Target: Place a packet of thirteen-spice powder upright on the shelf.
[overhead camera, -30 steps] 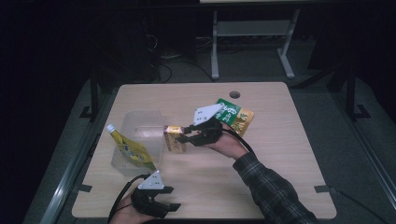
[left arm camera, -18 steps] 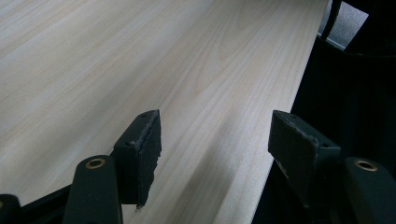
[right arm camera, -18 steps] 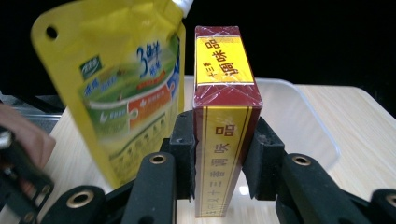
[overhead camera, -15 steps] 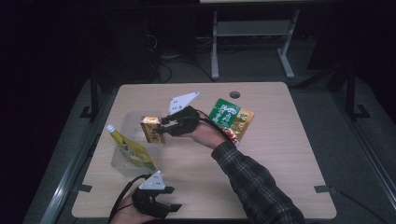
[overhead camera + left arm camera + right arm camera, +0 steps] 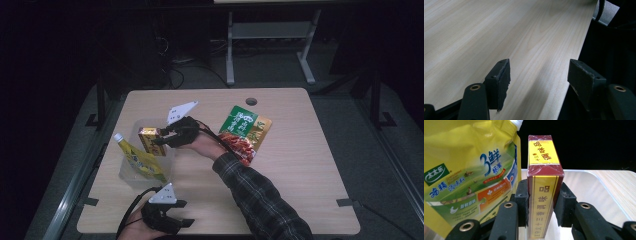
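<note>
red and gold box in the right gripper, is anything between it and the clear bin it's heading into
Nothing blocks it outright. The red and gold box, clamped in the right gripper, hangs over the clear bin. The yellow spouted pouch already lies in the bin, close beside the box, leaving free room on the box's other side.

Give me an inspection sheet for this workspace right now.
Surface: pale wooden table, round hole near far edge.
Job's things: red and yellow box held over the clear tub; yellow pouch leans in the tub.
Clutter: green and orange packet lying flat on the table.
Grippers: right gripper shut on the box; left gripper open, at the near edge.
Cables: one trails from each gripper.
Surroundings: dark room, grey metal stand behind.
</note>
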The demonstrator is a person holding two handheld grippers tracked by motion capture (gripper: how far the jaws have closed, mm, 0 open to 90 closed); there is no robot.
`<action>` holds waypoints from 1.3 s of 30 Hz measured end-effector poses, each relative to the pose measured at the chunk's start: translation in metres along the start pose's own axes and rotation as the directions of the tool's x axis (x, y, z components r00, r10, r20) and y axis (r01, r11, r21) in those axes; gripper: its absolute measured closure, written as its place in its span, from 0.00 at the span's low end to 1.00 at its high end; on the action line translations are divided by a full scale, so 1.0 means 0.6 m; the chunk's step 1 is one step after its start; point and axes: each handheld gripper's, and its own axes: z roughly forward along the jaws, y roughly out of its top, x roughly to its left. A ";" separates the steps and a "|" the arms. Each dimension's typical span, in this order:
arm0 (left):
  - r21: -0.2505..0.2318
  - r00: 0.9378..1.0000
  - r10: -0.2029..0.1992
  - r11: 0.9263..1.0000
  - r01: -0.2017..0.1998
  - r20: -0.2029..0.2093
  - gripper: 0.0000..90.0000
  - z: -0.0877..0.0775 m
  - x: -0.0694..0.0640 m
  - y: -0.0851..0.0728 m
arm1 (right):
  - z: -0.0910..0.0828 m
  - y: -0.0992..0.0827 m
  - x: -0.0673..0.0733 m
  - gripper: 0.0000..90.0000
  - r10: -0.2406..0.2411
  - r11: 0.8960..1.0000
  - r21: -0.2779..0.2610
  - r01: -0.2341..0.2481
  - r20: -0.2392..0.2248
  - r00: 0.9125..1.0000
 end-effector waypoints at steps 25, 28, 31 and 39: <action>0.001 1.000 0.016 1.000 -0.016 0.009 0.38 0.000 0.000 0.001 | 0.064 -0.034 -0.002 0.73 0.003 0.994 0.110 -0.001 -0.025 1.000; 0.003 1.000 0.015 1.000 -0.015 0.011 0.38 0.000 0.000 0.001 | 0.066 -0.042 -0.004 0.73 0.026 0.995 0.098 -0.024 -0.025 0.999; 0.005 1.000 0.012 1.000 -0.012 0.013 0.38 0.001 -0.001 0.001 | 0.063 -0.044 -0.005 0.64 0.028 0.995 0.101 -0.026 -0.024 0.999; 0.009 1.000 0.006 1.000 -0.006 0.016 0.38 0.003 -0.001 0.001 | 0.027 -0.040 -0.003 0.44 0.048 0.995 0.085 -0.048 0.007 0.999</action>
